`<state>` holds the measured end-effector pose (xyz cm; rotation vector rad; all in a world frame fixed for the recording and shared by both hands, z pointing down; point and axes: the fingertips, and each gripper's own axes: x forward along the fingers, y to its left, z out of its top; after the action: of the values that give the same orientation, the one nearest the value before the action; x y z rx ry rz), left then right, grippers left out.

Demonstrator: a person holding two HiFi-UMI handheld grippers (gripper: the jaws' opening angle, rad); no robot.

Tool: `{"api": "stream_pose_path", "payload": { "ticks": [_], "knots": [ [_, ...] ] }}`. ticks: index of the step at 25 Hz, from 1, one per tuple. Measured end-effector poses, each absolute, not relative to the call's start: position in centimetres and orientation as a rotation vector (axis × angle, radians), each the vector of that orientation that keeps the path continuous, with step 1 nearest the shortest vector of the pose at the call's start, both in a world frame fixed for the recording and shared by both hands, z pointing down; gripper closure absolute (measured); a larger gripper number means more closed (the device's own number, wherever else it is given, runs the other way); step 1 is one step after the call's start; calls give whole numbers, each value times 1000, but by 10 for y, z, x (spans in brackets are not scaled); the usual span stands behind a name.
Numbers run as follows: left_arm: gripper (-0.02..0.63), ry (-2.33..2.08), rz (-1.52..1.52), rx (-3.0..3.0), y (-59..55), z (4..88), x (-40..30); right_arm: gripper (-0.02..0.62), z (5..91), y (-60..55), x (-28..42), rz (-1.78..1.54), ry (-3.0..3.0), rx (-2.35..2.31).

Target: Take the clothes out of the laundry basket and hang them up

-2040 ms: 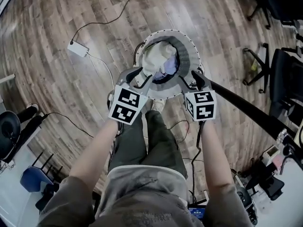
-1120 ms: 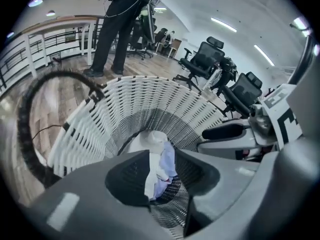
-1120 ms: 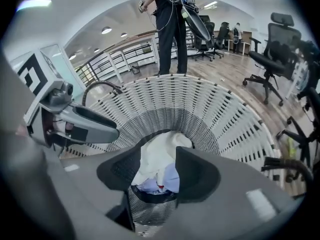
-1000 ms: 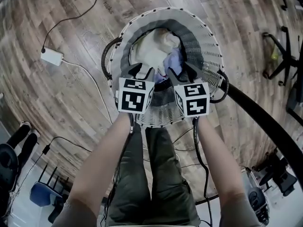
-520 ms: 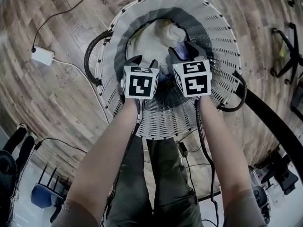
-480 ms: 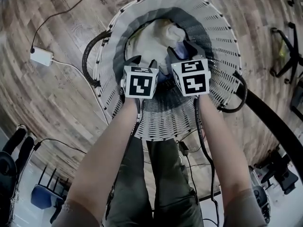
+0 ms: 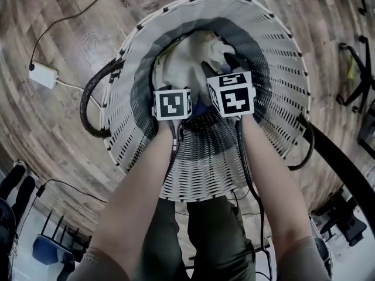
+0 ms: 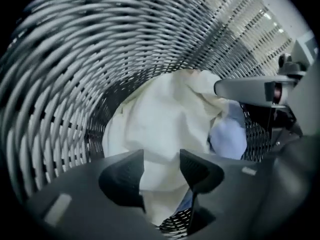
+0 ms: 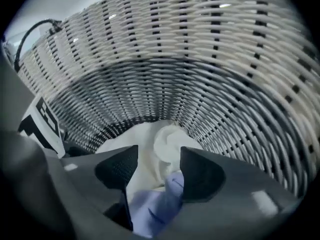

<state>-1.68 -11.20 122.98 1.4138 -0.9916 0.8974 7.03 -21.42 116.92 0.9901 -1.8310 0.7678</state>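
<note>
A white wicker laundry basket [image 7: 266,45] stands on the wooden floor, and both grippers reach down inside it. A crumpled cream garment [image 7: 186,63] fills its bottom, with a light blue garment [image 8: 227,136] lying beside it. My left gripper [image 8: 161,171] is open, and the cream garment [image 8: 160,119] shows through the gap between its jaws. My right gripper [image 9: 157,171] is open too, just above the blue garment [image 9: 155,204] and the cream garment [image 9: 150,144]. In the head view the left marker cube [image 7: 171,104] and the right marker cube [image 7: 230,94] hide the fingertips.
A black handle [image 7: 91,107] loops off the basket's left side. A white power adapter [image 7: 44,75] with its cable lies on the floor to the left. A black pole [image 7: 340,163] slants across the right, with chair legs [image 7: 354,75] beyond it.
Both grippers have gone down from the basket's near rim deep into it, toward the clothes. The basket now looms larger in the head view.
</note>
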Motion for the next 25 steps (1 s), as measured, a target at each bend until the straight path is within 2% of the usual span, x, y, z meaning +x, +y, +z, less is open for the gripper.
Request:
{"api": "stream_pose_path", "payload": {
  "ticks": [4, 6, 8, 10, 12, 20, 25],
  "knots": [
    [409, -1002, 883, 1360, -110, 1248, -17, 330, 1194, -204, 79, 614, -1744, 889],
    [487, -1043, 861, 1351, -114, 1250, -21, 382, 1204, -201, 90, 632, -1717, 913],
    [597, -1077, 817, 1371, -121, 1246, -23, 435, 1207, -199, 99, 681, -1713, 961],
    [598, -1089, 790, 1411, -124, 1241, -22, 513, 1203, -200, 104, 710, -1725, 1019],
    [598, -1096, 785, 1443, -124, 1233, -22, 542, 1194, -201, 107, 731, -1740, 1084],
    [600, -1033, 744, 1507, -128, 1177, -27, 560, 1139, -203, 100, 838, -1772, 1255],
    [600, -1031, 669, 1540, -143, 1123, -30, 560, 1088, -194, 103, 1026, -1770, 1367]
  ]
}}
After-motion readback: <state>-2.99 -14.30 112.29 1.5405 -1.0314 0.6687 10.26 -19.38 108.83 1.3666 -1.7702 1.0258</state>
